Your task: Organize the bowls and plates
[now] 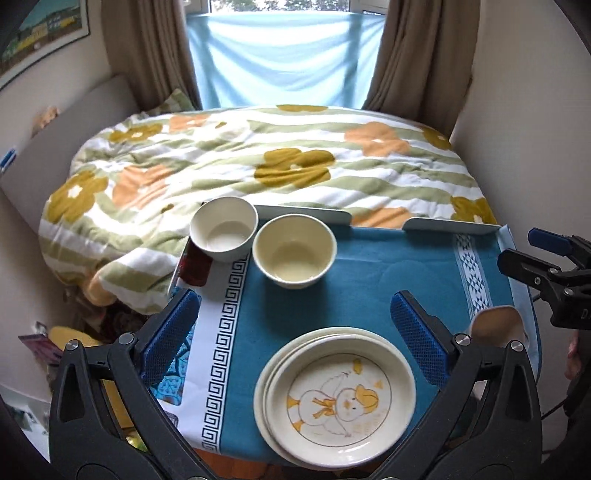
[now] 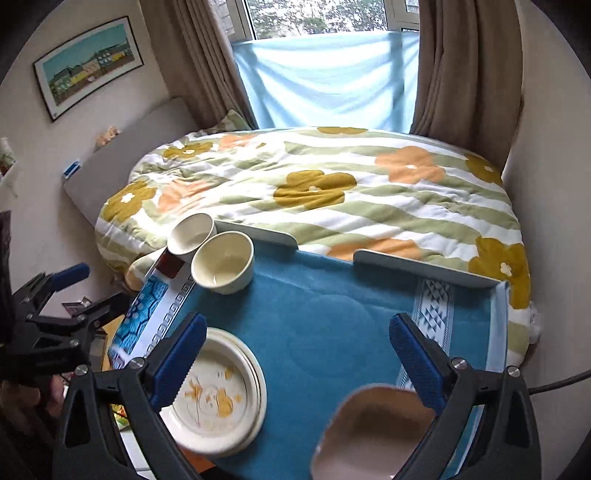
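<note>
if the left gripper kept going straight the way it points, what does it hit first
Probably bare blue cloth, between the cream bowl and the plate stack; the left gripper is open and empty.

Bedroom, daylight at the window

Ahead of the tool: a flowered quilt (image 1: 258, 162) on the bed, brown curtains (image 2: 461, 62) framing a window (image 2: 317, 18); framed picture (image 2: 88, 62) up-left.

stacked plates (image 1: 340, 398), two upright bowls (image 1: 294, 251)
</note>
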The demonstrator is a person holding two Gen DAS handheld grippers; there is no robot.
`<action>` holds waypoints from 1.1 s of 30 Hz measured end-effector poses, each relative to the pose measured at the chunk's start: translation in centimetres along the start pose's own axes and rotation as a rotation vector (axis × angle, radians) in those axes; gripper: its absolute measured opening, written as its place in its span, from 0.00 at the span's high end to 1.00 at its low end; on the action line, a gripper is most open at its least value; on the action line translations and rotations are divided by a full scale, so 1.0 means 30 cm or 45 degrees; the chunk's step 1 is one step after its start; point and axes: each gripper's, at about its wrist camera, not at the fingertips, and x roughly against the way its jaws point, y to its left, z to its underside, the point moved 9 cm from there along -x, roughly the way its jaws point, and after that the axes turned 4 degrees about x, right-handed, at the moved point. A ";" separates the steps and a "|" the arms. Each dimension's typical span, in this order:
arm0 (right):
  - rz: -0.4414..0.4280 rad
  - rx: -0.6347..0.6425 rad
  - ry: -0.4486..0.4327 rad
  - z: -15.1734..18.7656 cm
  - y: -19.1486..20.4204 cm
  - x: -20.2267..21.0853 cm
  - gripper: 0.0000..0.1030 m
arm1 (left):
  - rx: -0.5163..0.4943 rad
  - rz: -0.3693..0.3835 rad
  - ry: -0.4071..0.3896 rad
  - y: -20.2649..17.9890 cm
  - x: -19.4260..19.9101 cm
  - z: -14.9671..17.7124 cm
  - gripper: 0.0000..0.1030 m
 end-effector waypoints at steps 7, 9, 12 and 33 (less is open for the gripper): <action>-0.039 0.015 0.227 -0.087 0.105 -0.329 0.04 | 0.089 0.053 0.137 0.184 -0.253 -0.062 0.01; -0.065 -0.020 0.282 -0.086 0.127 -0.429 0.05 | 0.100 0.093 0.191 0.210 -0.342 -0.071 0.08; -0.074 -0.051 0.351 -0.074 0.155 -0.553 0.29 | 0.115 0.156 0.315 0.217 -0.498 -0.050 0.32; -0.171 -0.130 0.483 -0.024 0.256 -0.784 0.87 | 0.025 0.250 0.528 0.175 -0.831 0.015 0.83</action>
